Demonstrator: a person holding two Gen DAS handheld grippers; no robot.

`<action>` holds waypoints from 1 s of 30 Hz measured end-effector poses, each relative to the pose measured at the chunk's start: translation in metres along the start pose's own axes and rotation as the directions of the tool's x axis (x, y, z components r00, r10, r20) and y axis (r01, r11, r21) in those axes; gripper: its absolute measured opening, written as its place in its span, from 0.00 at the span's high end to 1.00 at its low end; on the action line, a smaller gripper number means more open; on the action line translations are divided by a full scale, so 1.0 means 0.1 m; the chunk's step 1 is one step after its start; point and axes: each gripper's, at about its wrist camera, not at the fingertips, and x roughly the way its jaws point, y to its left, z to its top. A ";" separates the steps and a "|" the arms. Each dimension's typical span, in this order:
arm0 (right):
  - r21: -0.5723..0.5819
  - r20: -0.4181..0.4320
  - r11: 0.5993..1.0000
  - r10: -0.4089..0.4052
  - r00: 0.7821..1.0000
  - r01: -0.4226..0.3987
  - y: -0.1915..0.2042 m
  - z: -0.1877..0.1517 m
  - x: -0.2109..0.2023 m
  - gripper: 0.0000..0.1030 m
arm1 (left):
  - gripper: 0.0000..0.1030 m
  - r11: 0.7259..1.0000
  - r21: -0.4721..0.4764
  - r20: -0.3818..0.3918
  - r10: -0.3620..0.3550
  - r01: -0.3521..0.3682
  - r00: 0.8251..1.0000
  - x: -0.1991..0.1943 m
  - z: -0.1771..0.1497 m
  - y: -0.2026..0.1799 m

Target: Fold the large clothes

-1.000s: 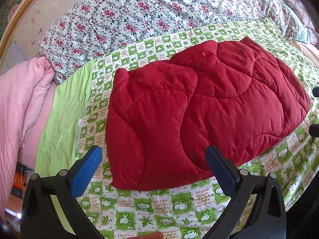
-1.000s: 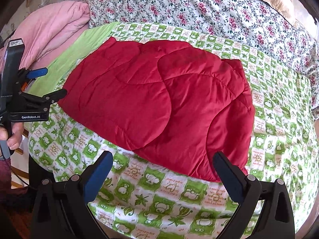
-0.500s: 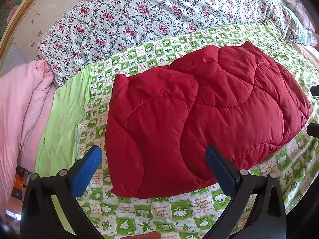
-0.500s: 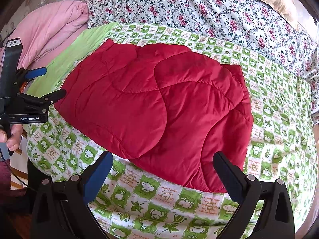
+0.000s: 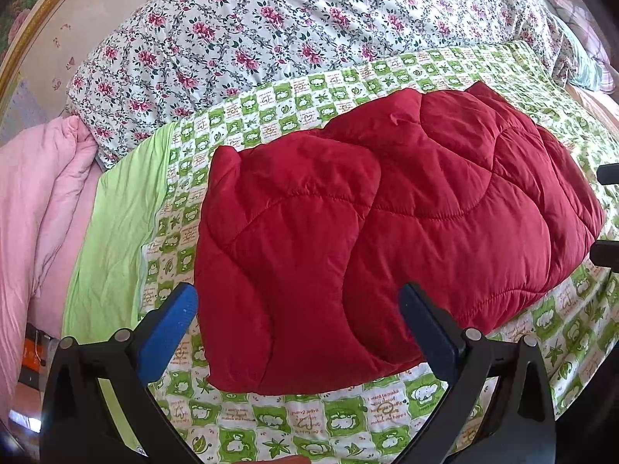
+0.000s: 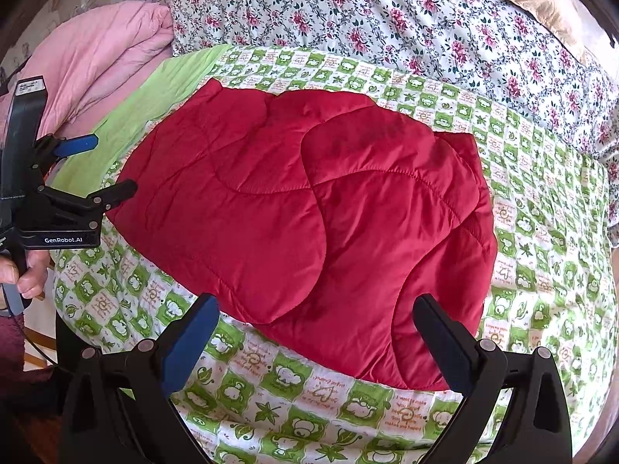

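Observation:
A red quilted padded garment [image 5: 387,228] lies folded into a flat bundle on the green-and-white patterned bedsheet [image 5: 294,421]. It also shows in the right wrist view [image 6: 309,224]. My left gripper [image 5: 298,305] is open and empty, held above the garment's near left edge. My right gripper [image 6: 315,317] is open and empty above the garment's near right edge. The left gripper also shows at the left of the right wrist view [image 6: 100,166], held by a hand.
A floral duvet [image 5: 290,27] is heaped along the far side of the bed. A pink quilt [image 5: 35,208] and a plain light green cloth [image 5: 112,232] lie at the left end. The bed's near edge runs just below the grippers.
Both grippers have moved forward and lower toward the red garment's near edge, so it sits closer between the fingers. The garment has not moved.

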 end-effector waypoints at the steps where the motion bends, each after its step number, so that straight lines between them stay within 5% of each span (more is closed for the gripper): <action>1: -0.002 0.001 1.000 0.001 1.000 -0.001 0.00 0.01 0.00 0.02 | 0.00 1.000 -0.002 -0.001 -0.003 0.003 1.000 0.00 0.00 0.00; 30: -0.032 -0.002 0.999 0.011 1.000 -0.011 0.06 0.08 0.01 0.02 | 0.00 1.000 -0.026 0.006 -0.013 0.013 1.000 -0.02 0.04 0.03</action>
